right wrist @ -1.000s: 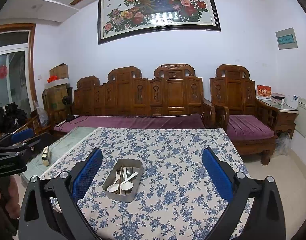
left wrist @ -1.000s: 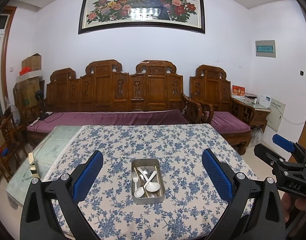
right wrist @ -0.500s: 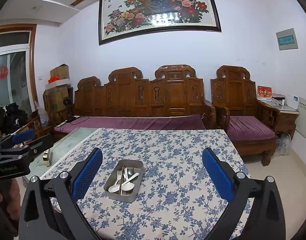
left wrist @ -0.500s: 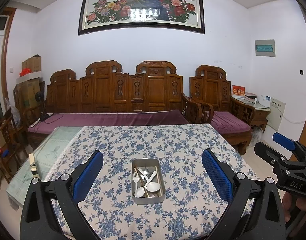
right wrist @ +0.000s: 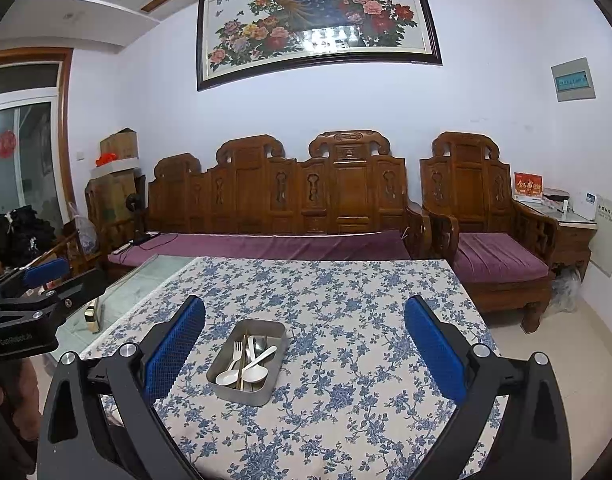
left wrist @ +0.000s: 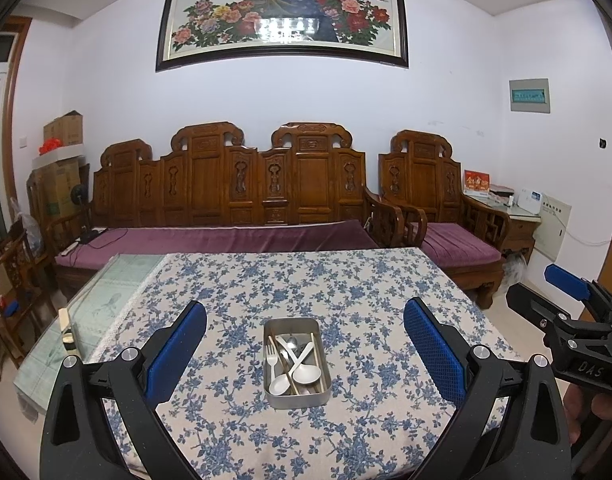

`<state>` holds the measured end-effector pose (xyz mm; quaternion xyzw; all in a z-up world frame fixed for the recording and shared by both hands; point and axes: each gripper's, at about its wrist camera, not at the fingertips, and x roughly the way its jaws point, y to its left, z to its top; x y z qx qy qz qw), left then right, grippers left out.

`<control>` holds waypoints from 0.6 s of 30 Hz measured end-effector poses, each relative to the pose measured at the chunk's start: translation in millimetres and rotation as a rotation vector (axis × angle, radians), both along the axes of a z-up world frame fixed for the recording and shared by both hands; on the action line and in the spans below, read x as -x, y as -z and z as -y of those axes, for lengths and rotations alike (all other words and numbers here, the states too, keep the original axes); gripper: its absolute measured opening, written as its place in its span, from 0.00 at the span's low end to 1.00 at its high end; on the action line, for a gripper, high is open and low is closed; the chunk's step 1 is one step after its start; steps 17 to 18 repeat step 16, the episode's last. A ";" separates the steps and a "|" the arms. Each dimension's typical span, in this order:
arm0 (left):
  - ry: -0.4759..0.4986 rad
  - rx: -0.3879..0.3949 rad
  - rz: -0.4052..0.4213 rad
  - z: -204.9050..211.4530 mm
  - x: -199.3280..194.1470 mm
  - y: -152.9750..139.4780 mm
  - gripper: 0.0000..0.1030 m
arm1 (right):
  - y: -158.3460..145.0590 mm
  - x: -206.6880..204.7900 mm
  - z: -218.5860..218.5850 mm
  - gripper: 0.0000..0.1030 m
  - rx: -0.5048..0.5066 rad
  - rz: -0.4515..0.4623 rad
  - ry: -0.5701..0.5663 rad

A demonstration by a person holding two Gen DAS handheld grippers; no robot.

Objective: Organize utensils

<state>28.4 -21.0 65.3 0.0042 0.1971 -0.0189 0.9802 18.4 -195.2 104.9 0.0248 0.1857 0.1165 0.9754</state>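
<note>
Table (left wrist: 346, 292) with blue floral cloth, wooden sofa (left wrist: 234, 188) behind it at the far side. Metal tin (left wrist: 297, 398) near table centre, holding fork (left wrist: 271, 354), spoons (left wrist: 306, 374), chopsticks (left wrist: 316, 354). Left gripper (left wrist: 304, 348) and right gripper (right wrist: 304, 344) both above near edge, fingers wide, empty.

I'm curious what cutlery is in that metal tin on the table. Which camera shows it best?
The left wrist view: it looks almost straight down the metal tin, showing a fork, two white spoons and chopsticks. The right wrist view shows the tin at a slant, its near wall hiding part of the contents.
</note>
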 end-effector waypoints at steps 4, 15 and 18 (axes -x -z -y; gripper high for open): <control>-0.001 0.001 -0.001 0.1 -0.3 0.0 0.93 | 0.0 0.0 -0.2 0.97 0.000 0.000 0.001; -0.004 0.006 0.001 1.5 -0.9 -0.5 0.93 | -0.2 0.4 0.1 0.97 -0.001 0.000 0.001; -0.004 0.005 0.002 2.0 -1.5 -0.9 0.93 | -0.4 0.6 0.0 0.97 0.000 0.001 0.001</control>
